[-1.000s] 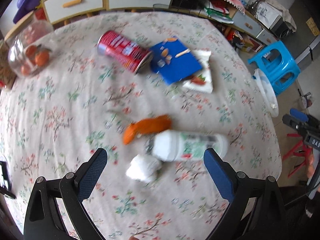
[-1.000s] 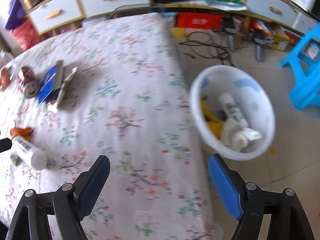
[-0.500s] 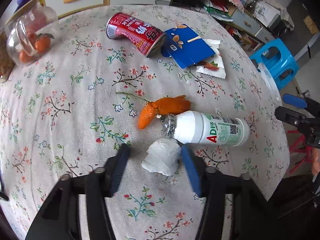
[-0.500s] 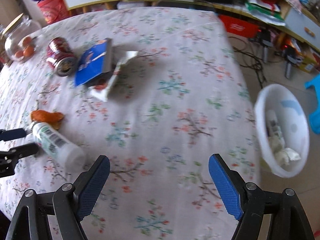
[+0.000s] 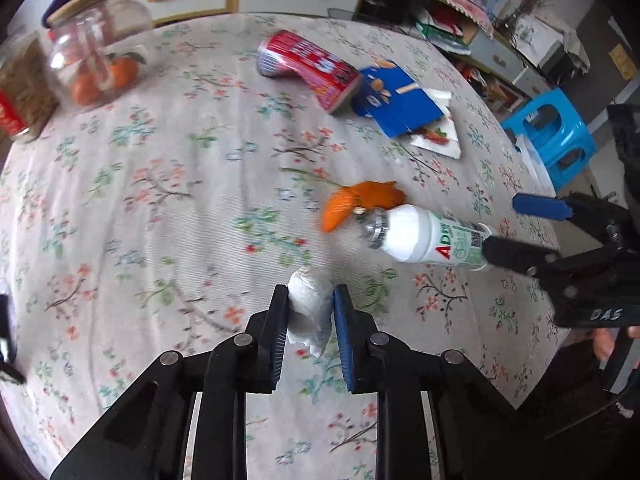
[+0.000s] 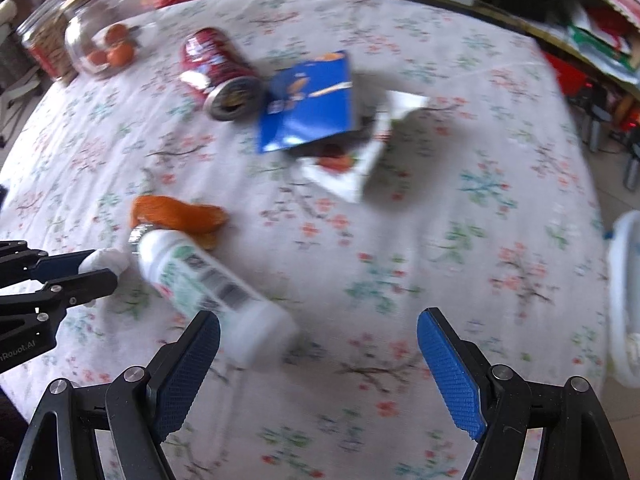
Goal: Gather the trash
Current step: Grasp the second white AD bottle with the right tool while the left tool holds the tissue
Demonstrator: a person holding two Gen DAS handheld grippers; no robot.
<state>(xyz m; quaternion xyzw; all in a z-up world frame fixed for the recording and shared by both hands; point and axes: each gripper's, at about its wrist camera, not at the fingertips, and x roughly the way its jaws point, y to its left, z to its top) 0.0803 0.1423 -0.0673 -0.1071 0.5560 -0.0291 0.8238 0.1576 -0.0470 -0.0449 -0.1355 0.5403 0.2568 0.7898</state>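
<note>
Jaws of the left gripper (image 5: 310, 312) pinch the tissue wad (image 5: 310, 308); right gripper (image 6: 318, 354) spread beside the bottle (image 6: 208, 292), cap pointing away.

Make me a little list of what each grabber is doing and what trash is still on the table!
left gripper: shut on crumpled tissue
right gripper: open, by the white bottle
bottle: lying on its side
also on tablecloth: orange peel, red can, blue packet, white wrapper
white bin: beside the table
</note>
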